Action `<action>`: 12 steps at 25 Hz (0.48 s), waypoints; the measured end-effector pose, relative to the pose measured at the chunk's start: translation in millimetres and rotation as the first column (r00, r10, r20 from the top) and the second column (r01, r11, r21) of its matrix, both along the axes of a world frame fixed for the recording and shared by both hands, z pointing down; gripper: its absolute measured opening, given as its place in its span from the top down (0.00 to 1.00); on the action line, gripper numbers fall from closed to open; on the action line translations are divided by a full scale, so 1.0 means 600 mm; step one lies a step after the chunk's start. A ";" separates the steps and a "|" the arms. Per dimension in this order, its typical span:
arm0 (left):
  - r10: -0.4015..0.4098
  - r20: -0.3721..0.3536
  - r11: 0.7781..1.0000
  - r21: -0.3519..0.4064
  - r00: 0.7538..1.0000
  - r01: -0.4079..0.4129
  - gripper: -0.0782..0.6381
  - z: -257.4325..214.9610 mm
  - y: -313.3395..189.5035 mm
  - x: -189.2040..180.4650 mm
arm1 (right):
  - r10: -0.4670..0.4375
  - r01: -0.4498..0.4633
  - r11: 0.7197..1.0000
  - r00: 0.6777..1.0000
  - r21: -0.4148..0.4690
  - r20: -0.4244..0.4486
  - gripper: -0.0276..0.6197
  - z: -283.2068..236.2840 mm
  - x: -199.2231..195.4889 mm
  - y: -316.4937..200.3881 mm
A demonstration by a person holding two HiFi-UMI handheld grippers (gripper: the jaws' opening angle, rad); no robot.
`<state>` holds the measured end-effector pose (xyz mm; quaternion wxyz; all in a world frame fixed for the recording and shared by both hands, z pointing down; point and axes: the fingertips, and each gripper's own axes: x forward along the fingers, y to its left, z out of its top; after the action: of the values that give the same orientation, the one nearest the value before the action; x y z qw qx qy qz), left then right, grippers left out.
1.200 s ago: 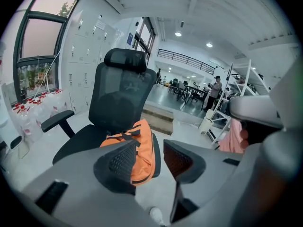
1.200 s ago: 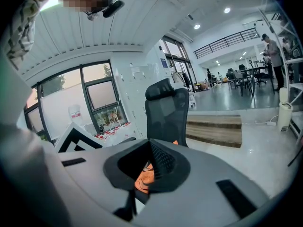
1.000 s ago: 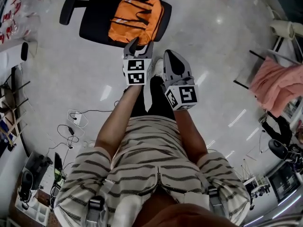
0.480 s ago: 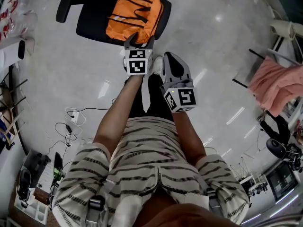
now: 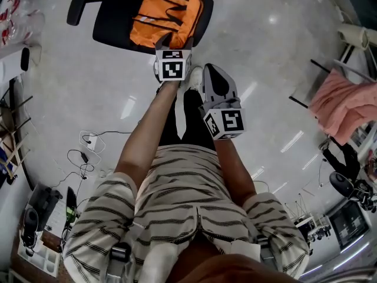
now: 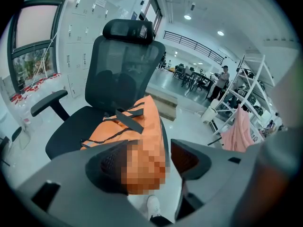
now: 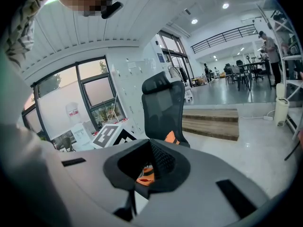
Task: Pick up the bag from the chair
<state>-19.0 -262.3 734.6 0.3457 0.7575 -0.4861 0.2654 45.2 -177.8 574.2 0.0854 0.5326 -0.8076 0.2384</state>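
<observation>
Well: orange bag (image 5: 166,17) w/ black straps, slumped on chair (image 5: 112,22) seat.

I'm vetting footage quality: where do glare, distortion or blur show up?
Head view: lights streak glare across the glossy floor, edges bulge fisheye-style. Left gripper view: orange bag sharp, dark round vignette. Right gripper view: chair clear, corners black.

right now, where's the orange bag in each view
Head view: orange bag top centre, on the black office chair.
Left gripper view: bag mid-frame, slightly low.
Right gripper view: only orange slivers, low centre.
Shared landmark: the chair beneath it.
</observation>
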 end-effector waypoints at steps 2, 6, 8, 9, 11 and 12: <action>0.005 0.003 1.000 -0.021 1.000 -0.005 0.51 0.008 -0.002 0.005 | -0.001 0.001 1.000 1.000 -0.003 0.001 0.93 0.002 0.001 0.001; -0.016 0.032 0.999 -0.036 0.999 0.017 0.51 0.028 -0.011 0.000 | 0.001 -0.001 1.000 1.000 -0.012 -0.006 0.93 0.011 0.006 0.002; -0.033 0.053 0.999 -0.035 0.998 0.035 0.51 0.038 -0.014 -0.007 | 0.001 -0.001 1.000 1.000 -0.017 -0.019 0.93 0.016 0.009 0.006; -0.035 0.060 0.999 -0.039 0.998 0.037 0.51 0.042 -0.014 -0.008 | 0.001 -0.002 1.000 1.000 -0.019 -0.024 0.93 0.017 0.011 0.008; -0.027 0.070 0.999 -0.045 0.997 0.030 0.51 0.046 -0.014 -0.006 | 0.006 -0.007 1.000 1.000 -0.025 -0.027 0.93 0.019 0.017 0.009; -0.021 0.074 0.999 -0.047 0.997 0.024 0.51 0.048 -0.014 -0.004 | 0.009 -0.010 1.000 1.000 -0.027 -0.026 0.93 0.020 0.019 0.009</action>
<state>-21.3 -270.8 763.3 0.3486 0.7332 -0.5006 0.3006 56.7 -172.3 586.0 0.1020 0.5382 -0.8007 0.2427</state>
